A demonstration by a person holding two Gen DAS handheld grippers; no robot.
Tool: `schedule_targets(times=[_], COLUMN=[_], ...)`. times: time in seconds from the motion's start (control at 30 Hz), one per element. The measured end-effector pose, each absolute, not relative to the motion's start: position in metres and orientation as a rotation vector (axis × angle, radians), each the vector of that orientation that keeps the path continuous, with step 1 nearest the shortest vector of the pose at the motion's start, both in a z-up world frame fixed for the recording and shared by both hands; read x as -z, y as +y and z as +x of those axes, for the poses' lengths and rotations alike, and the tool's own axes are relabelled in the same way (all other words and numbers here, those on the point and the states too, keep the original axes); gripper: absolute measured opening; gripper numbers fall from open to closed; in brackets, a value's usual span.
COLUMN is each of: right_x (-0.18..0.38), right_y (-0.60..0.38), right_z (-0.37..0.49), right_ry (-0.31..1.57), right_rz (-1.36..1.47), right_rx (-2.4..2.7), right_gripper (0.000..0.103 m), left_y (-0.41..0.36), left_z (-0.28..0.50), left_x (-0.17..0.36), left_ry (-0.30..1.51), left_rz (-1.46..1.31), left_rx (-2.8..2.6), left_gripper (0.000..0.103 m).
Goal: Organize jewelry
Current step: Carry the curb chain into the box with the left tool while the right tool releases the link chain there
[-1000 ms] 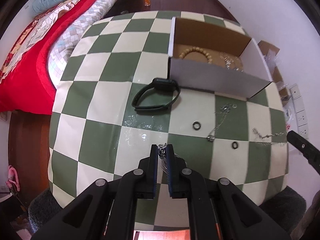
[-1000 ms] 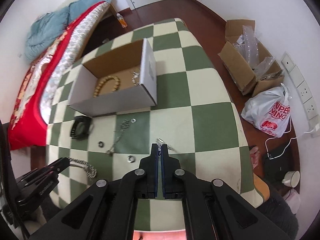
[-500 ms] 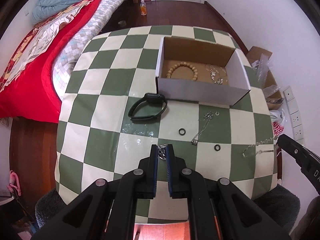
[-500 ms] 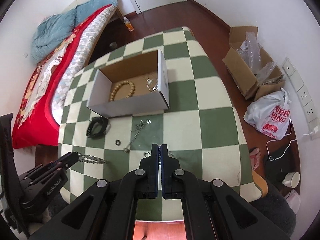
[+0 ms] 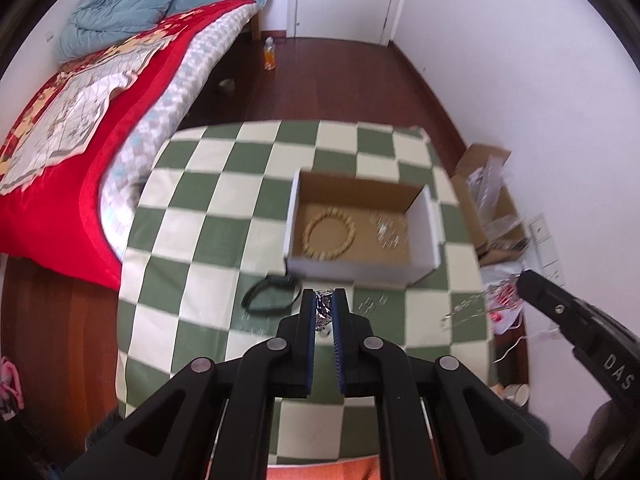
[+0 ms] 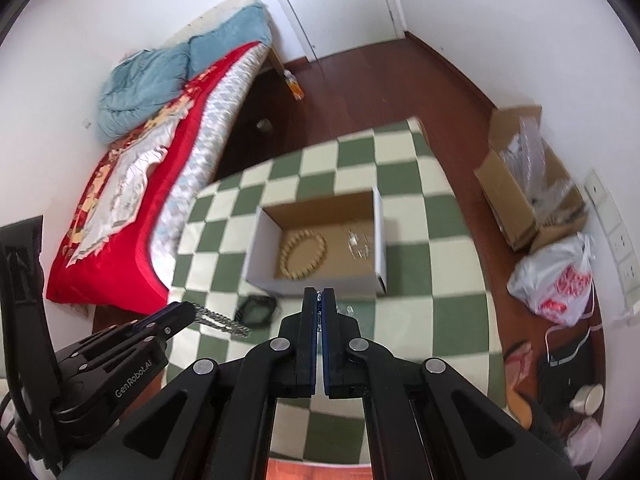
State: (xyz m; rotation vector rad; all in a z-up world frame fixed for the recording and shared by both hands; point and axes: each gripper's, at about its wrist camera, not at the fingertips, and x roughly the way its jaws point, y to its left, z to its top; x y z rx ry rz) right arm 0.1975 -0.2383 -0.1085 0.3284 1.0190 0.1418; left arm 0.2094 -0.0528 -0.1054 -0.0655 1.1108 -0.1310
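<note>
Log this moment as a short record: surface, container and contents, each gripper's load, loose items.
surface: green-and-cream checked tablecloth
container: open cardboard box
contents: tan wooden bead bracelet; small silvery piece, blurred
left gripper: shut on thick silver chain
right gripper: shut on thin silver chain
loose items: black watch band in front of the box

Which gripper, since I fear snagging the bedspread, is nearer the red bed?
Left. The left gripper, shut on a thick chain, hangs by the table edge facing the red bed; the right gripper, shut on a thin chain, is toward the table's opposite side.
</note>
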Motion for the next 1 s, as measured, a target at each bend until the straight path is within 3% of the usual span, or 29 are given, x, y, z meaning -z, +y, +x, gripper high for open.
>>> schedule_targets(times=[0.27, 0.73, 0.87, 0.9, 0.97, 1.0], right_x=[0.103, 0.199, 0.212, 0.213, 0.214, 0.213], right_y=[-0.230, -0.225, -0.224, -0.224, -0.224, -0.223], right_z=[0.254, 0.330, 0.339, 0.339, 0.340, 0.340], right_ry=[1.027, 1.225, 1.264, 1.270, 1.282, 1.287], right_rz=[0.300, 0.253, 0.242, 0.238, 0.217, 0.197], right_rx=[-0.154, -0.118, -0.096, -0.092, -0.064, -0.046], right_gripper=[0.001, 0.002, 0.003, 0.004, 0.017, 0.041], left_y=[-0.057, -0.052, -0.052, -0.053, -0.050, -0.049], left_z=[0.271, 0.353, 0.361, 0.363, 0.365, 0.365], left_x=[0.100, 0.174, 0.180, 0.180, 0.177, 0.174], left_ry=[1.153, 1.317, 1.317, 1.316, 1.294, 1.277], left_rz=[-0.110, -0.140, -0.117, -0.101, -0.077, -0.059], left_rx=[0.208, 0.211, 0.185, 0.173, 0.134, 0.115], left_gripper=[0.005, 0.006, 0.010, 0.013, 0.031, 0.059])
